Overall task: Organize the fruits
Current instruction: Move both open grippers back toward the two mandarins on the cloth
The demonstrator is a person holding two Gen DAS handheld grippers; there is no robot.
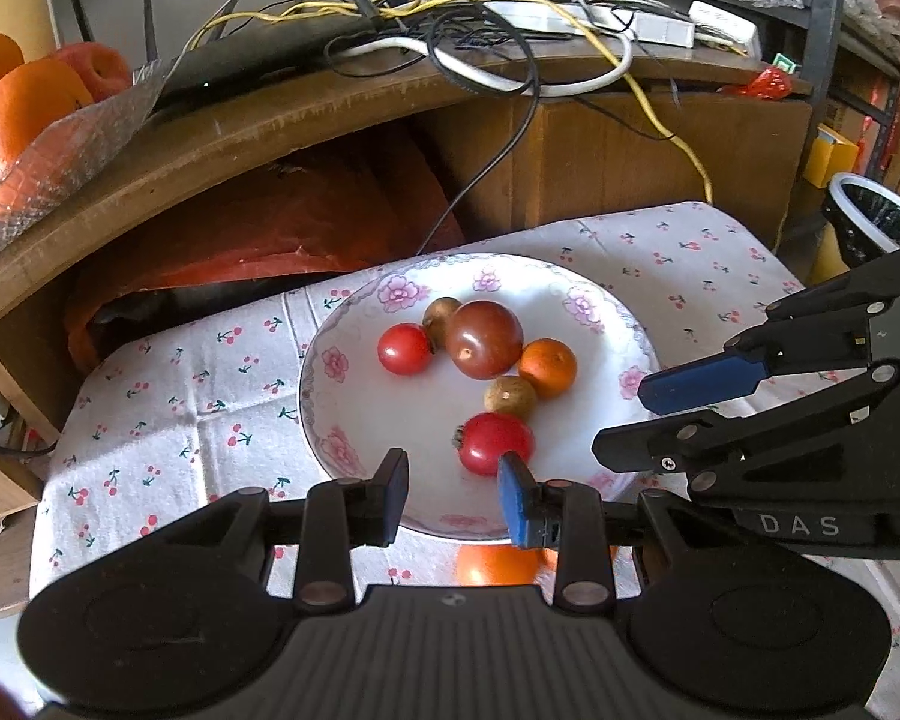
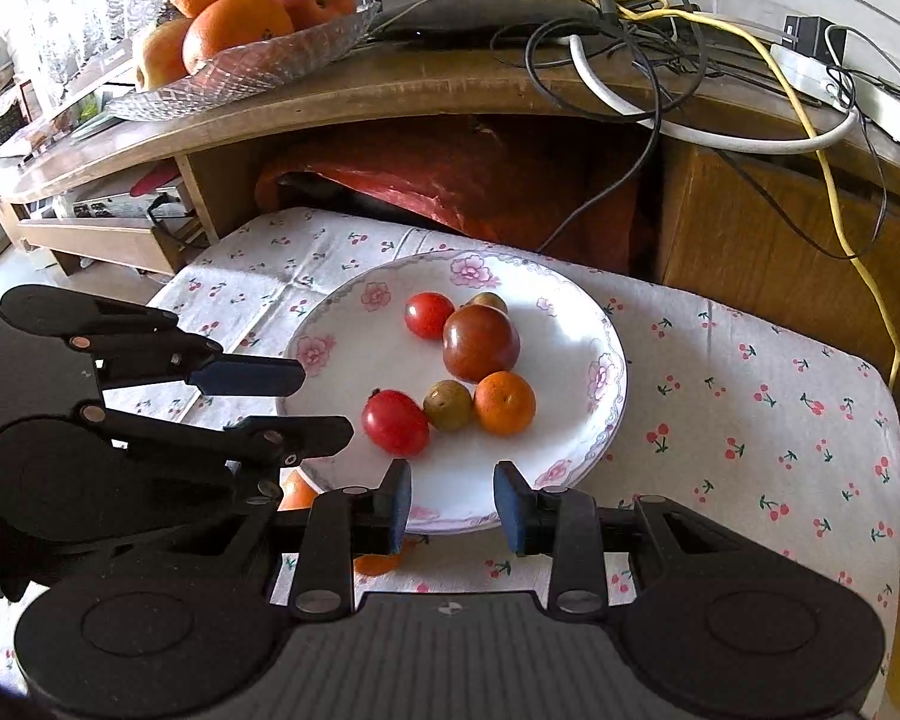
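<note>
Fruits sit on the flowered plate [image 1: 330, 420] on the counter. Both tools, left tool [image 1: 453, 495] and right tool [image 2: 453, 498], are apart, holding nothing. A bump could roll the red tomato [image 1: 495, 441] off.

One floral plate [image 1: 330, 414], two red tomatoes [image 1: 404, 348], one dark tomato [image 1: 484, 338], one small orange [image 1: 547, 367], two brownish fruits [image 1: 510, 396]
</note>
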